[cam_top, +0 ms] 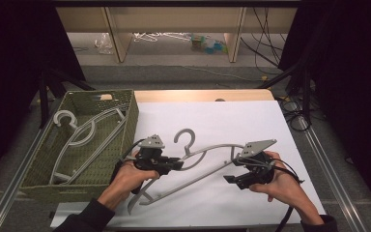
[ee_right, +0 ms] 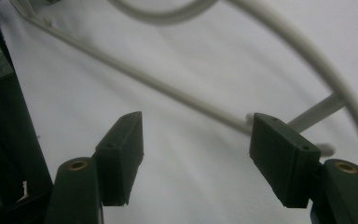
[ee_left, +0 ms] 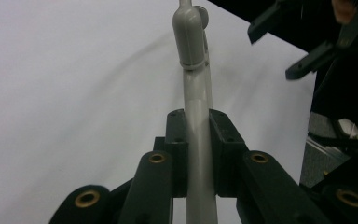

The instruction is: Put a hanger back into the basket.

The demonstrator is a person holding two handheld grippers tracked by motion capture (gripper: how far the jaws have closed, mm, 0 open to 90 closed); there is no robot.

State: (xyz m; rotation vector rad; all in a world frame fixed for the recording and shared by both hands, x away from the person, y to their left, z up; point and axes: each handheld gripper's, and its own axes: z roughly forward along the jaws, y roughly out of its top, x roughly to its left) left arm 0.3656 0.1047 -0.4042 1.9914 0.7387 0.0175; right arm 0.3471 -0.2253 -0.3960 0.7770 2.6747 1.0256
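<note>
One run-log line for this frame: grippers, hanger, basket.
left gripper: shut on grey hanger | right gripper: open, beside hanger's bar | hanger: on white sheet | basket: holds another hanger

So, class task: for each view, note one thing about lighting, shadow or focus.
High view: white sheet evenly lit, surroundings dark. Left gripper view: the gripped hanger is fairly sharp, the other gripper a dark blur. Right gripper view: dim, with soft hanger shadows on the sheet.
</note>
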